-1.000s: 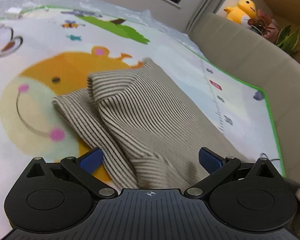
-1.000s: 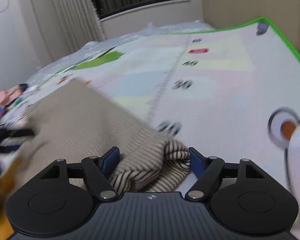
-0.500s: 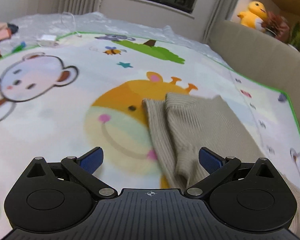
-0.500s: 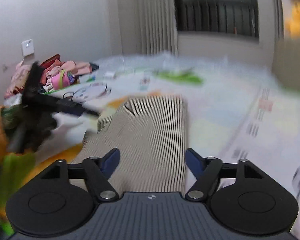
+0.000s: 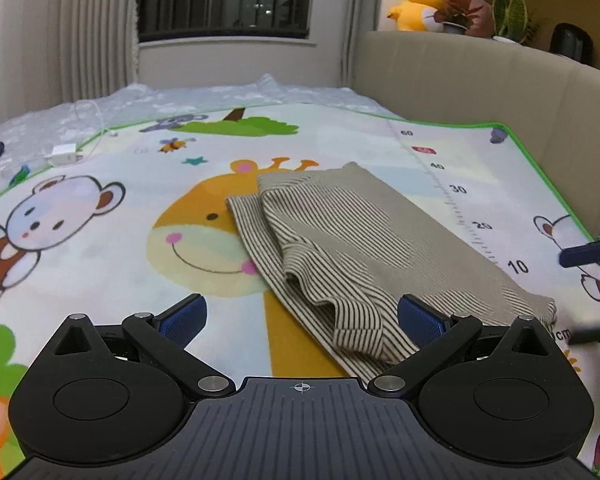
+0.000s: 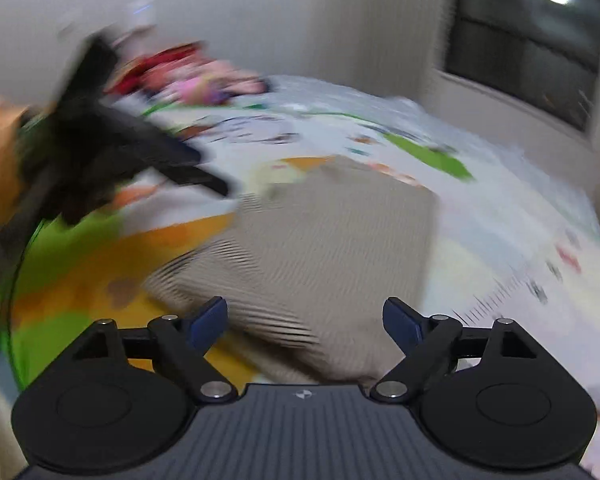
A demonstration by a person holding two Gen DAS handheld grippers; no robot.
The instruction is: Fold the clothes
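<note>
Striped garment (image 5: pixel 364 240) lay folded into a long rectangle on the play mat (image 5: pixel 100 248), toward its right edge, long axis running from the near edge toward the far right corner. Left hand-held gripper (image 5: pixel 300 316) hovered spread wide, empty, just short of the near end, sleeve cuff between its fingers. Right hand-held gripper (image 6: pixel 304 320) was also spread, empty, above the cloth; view blurred. Left looked nearer.

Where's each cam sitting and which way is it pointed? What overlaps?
Left wrist: low over the play mat, facing the window; folded striped garment ahead; own open left tool in frame, right tool's tip at right edge.
Right wrist: above the garment's near end, blurred, facing left across the mat toward a clothes pile; own open right tool, plus the left tool.
Shared: garment, mat, window.
</note>
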